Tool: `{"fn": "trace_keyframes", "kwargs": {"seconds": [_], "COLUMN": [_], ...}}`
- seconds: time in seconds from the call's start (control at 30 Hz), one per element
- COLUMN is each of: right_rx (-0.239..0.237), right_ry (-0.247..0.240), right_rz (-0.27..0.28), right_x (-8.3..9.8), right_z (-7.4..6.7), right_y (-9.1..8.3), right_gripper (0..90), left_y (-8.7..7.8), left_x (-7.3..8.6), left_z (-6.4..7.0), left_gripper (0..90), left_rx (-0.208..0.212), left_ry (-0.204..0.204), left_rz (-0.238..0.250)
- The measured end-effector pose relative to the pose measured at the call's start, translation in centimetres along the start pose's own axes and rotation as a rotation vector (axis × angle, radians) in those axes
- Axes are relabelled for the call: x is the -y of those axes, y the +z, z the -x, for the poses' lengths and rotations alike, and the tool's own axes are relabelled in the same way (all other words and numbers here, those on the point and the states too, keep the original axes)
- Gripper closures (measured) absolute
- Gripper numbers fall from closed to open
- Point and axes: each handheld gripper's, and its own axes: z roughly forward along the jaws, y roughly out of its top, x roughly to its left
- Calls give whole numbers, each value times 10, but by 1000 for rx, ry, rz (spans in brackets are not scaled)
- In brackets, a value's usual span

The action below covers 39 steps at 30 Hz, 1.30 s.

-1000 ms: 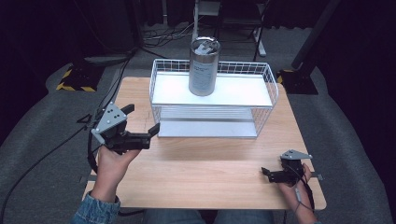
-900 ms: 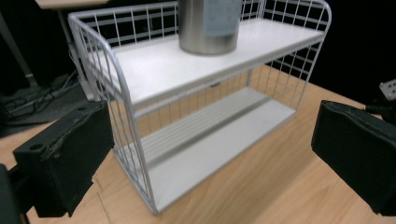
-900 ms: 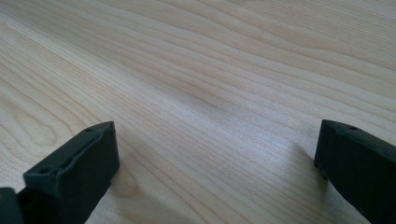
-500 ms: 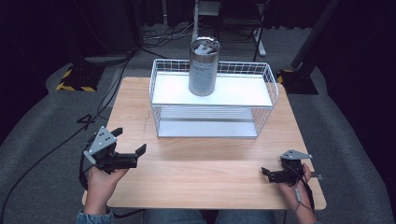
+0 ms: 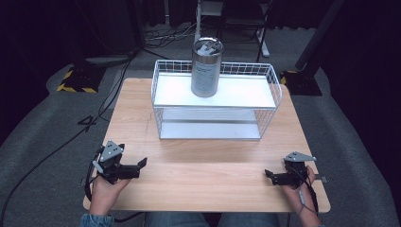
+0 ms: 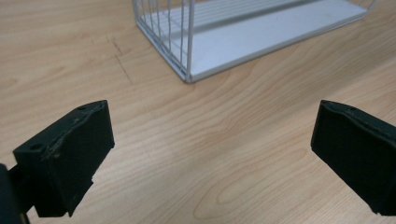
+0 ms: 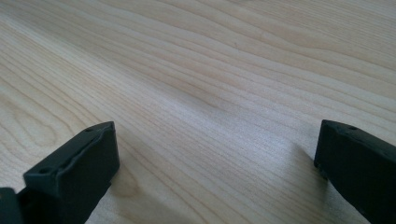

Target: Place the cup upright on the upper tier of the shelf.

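Canister (image 5: 206,67): a tall metal cylinder, grey sides with a pale printed label, shiny top; it stands upright on the white upper shelf of the wire rack (image 5: 215,105), left of the shelf's middle, toward the far edge of the table (image 5: 203,184).
Wire rack: white wire frame, two tiers, a low wire rim round the top shelf; the lower tier carries nothing that you can see.
Your left gripper (image 5: 137,166): low over the near left corner of the table, fingers spread wide, nothing between them, pointing right, well apart from the rack.
Your right gripper (image 5: 269,175): near the right front corner, fingers wide apart and empty, pointing left.
High view: gives you the canister, both shelves and both hands together.
Left gripper view: both fingers (image 6: 70,156) over bare wood, with the rack's near lower corner (image 6: 187,70) beyond them; faint pencil-like marks on the wood beside that corner.
Right gripper view: its fingers (image 7: 77,170) over plain wood grain, close to the surface.
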Motion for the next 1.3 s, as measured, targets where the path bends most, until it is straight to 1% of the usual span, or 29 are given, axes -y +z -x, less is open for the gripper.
{"fn": "trace_keyframes", "kwargs": {"seconds": [0.07, 0.17, 0.2, 0.23, 0.4, 0.43, 0.53, 0.57, 0.6, 0.63, 0.67, 0.7, 0.73, 0.77, 0.8, 0.83, 0.87, 0.9, 1.03, 1.07, 1.3], "right_rx": [0, 0, 0, 0, 0, 0, 0, 0, 0, 0, 0, 0, 0, 0, 0, -1, -1, -3, -3, -3, -3], "right_ry": [0, 0, 0, 0, 0, 0, 0, 0, 0, 0, 0, 0, 0, 0, 0, 0, 0, -3, -2, -2, -3], "right_rz": [0, 0, 0, 0, 0, 0, 0, 0, 0, 0, 0, 0, 0, 0, 0, 0, 0, 0, 0, 0, 0], "right_x": [0, 0, 0, 0, 0, 0, 0, 0, 0, 0, 0, 0, 0, 0, 0, 0, 0, 0, 0, 0, 0], "right_z": [0, 0, 0, 0, 0, 0, 0, 0, 0, 0, 0, 0, 0, 0, 0, 0, 0, 0, 0, 0, 0], "right_y": [0, 0, 0, 0, 0, 0, 0, 0, 0, 0, 0, 0, 0, 0, 0, 0, 0, 0, 0, 0, 0], "right_gripper": [4, 4, 4, 4, 4, 4, 3, 4, 3, 3, 3, 4, 4, 3, 4, 4, 4, 4, 3, 4, 4], "left_y": [4, 10, 10, 15, 24, 26, 31, 31, 35, 37, 37, 40, 42, 44, 45, 46, 46, 46, 46, 46, 46], "left_x": [5, 12, 12, 17, 25, 26, 30, 30, 32, 33, 33, 34, 35, 36, 38, 39, 39, 40, 40, 41, 41], "left_z": [-1, -2, -2, -2, -1, 0, -1, -1, -1, -1, -1, 1, 1, 1, 1, 0, 0, -1, -1, 0, 0], "left_gripper": [2, 4, 4, 4, 5, 5, 5, 5, 7, 8, 8, 8, 8, 8, 8, 0, 0, 0, 0, 0, 0], "left_rx": [4, -10, -10, -20, -37, -37, -35, -35, -37, -44, -44, -55, -58, -58, -53, -54, -54, -53, -53, -59, -59], "left_ry": [-5, -2, -2, -4, 28, 22, 25, 25, 26, 35, 35, 42, 45, 39, 37, 37, 37, 37, 35, 26, 25], "left_rz": [-16, -55, -55, -82, -147, -154, -190, -190, -223, -238, -238, -271, -284, -293, -293, -277, -277, -258, -258, -257, -258]}}
